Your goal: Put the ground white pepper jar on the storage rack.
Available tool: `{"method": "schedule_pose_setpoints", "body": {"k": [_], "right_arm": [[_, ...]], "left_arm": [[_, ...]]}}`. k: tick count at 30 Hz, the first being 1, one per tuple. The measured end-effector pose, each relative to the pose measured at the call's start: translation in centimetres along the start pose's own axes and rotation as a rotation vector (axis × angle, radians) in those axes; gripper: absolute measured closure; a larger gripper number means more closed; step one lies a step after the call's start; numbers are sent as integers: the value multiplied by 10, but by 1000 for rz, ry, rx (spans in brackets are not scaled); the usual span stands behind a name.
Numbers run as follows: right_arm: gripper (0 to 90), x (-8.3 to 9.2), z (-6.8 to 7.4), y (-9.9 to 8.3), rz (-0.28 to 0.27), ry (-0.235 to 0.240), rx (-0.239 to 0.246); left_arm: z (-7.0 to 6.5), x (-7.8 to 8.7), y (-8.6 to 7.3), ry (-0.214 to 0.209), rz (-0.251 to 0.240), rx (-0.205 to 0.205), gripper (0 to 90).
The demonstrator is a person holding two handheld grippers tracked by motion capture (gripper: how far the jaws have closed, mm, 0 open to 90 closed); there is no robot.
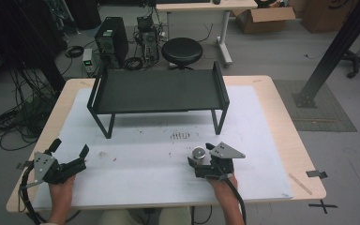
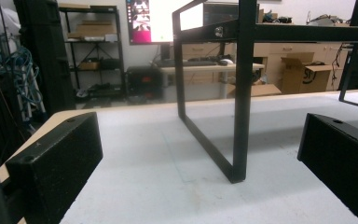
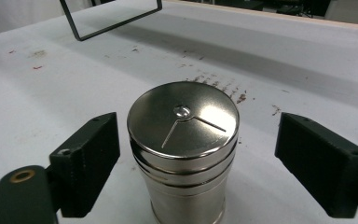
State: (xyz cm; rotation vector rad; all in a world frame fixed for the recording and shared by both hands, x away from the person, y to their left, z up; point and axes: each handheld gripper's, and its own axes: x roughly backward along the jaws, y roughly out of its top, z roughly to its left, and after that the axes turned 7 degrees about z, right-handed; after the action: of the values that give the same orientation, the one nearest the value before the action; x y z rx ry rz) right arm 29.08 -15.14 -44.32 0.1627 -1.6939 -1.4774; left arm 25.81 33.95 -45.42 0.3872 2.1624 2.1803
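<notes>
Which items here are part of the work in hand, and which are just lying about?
In the job:
- steel canister, upright between the right hand-held gripper's open jaws, with a gap at each side
- right hand-held gripper

Lying about:
- black shelf rack, standing farther back on the table
- left hand-held gripper, open, resting apart
- stool and computer tower on the floor

No readable text, labels, brands or numbers on anything

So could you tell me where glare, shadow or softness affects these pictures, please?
In the right gripper view the metal canister has bright glare on its lid. In the left gripper view the monitor behind is blown out and the near jaws look soft. In the high view the black rack casts a faint shadow.
</notes>
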Motion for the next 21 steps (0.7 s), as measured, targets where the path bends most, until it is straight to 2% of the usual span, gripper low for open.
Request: {"method": "schedule_pose_setpoints", "body": {"k": [3,4,17,21], "right_arm": [[157,0,0,0,-1,3,-8],[196,0,-1,0,4,12,-10],[383,0,0,0,17,47,-2],[412,0,0,0,17,51,0]], "left_arm": [[0,0,0,0,0,0,2],[0,0,0,-1,0,0,2],[0,0,0,0,-1,0,2],[0,0,0,-1,-1,0,2]]}}
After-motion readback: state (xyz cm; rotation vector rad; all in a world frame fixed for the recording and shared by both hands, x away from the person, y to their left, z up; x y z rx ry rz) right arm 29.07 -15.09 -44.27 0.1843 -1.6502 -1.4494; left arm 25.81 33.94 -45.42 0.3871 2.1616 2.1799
